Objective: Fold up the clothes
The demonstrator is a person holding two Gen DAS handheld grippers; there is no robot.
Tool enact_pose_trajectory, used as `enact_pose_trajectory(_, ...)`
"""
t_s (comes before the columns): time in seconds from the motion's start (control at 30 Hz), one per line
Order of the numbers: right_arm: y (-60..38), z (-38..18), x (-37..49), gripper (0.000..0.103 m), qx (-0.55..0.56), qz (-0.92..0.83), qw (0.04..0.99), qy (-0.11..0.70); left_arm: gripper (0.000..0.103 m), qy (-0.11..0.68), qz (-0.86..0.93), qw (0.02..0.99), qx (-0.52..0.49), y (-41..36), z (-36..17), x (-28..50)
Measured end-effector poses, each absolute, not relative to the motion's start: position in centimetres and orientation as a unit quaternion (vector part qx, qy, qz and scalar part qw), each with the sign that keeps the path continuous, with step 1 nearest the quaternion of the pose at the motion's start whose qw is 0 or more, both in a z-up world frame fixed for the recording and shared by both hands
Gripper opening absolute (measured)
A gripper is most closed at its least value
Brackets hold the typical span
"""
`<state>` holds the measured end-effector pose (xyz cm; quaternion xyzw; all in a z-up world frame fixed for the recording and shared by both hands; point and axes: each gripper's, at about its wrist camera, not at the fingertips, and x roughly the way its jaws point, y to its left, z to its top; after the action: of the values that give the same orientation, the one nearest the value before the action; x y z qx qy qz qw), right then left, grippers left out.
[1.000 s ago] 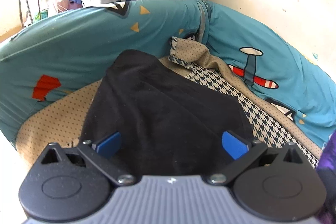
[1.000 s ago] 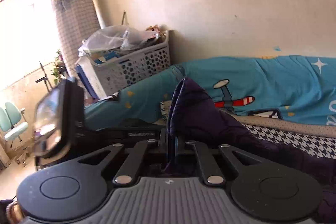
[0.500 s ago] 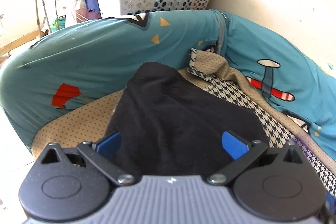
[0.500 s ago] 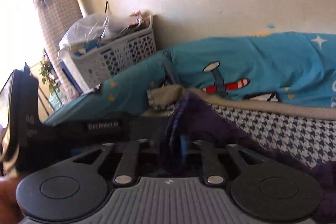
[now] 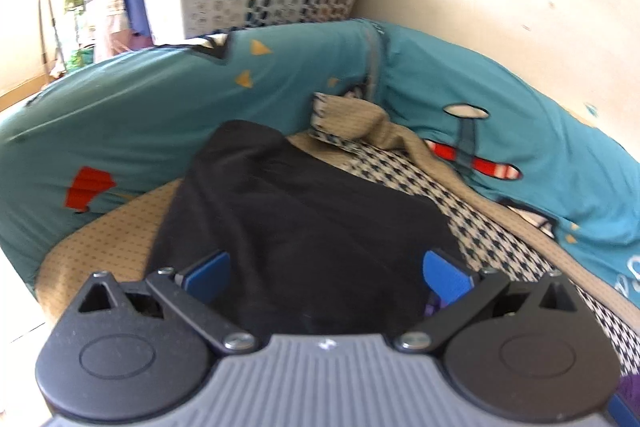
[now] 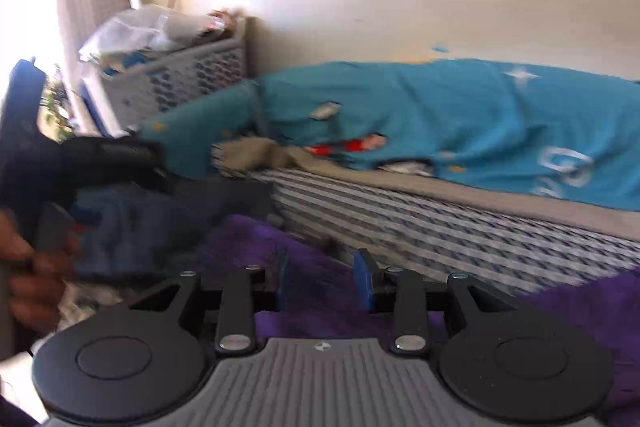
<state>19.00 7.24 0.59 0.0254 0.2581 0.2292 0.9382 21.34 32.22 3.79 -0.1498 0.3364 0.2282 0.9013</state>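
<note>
Black garment: the soft, limp black fabric garment [image 5: 304,227] lies on the bed, spread ahead of the left claw [image 5: 326,273]; light, it will sag and crease.
Left claw: jaws wide apart, gripping nothing.
Purple garment: the fuzzy purple fleece garment [image 6: 320,291] lies under the right claw [image 6: 322,277], thicker and springier.
Right claw: jaws opening, fleece between them, unpinched.
Hold: edges or corners, both claws.

Wide-spread left gripper [image 5: 326,273] hovers over black garment [image 5: 304,227] on bed.
</note>
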Motion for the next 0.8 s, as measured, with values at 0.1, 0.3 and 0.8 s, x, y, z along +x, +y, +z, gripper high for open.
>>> enact_pose_trajectory(0.1, 3.7, -0.5, 19.1, 0.033, 0.02, 0.187, 0.945, 0.269, 0.103, 0.339, 0.212, 0.906, -0.137, 30.7, 3.7, 21.8)
enact_pose_trajectory(0.3, -2.3, -2.2, 19.9, 0.033, 0.032, 0.118, 0.95, 0.288, 0.103, 0.351, 0.175, 0.913, -0.111, 27.3, 3.1, 22.8)
enact_pose_trajectory(0.8, -3.7, -3.7, 24.9, 0.049, -0.071, 0.115, 0.942, 0.306, 0.103, 0.375, 0.136, 0.914, -0.078, 23.5, 1.4, 24.0)
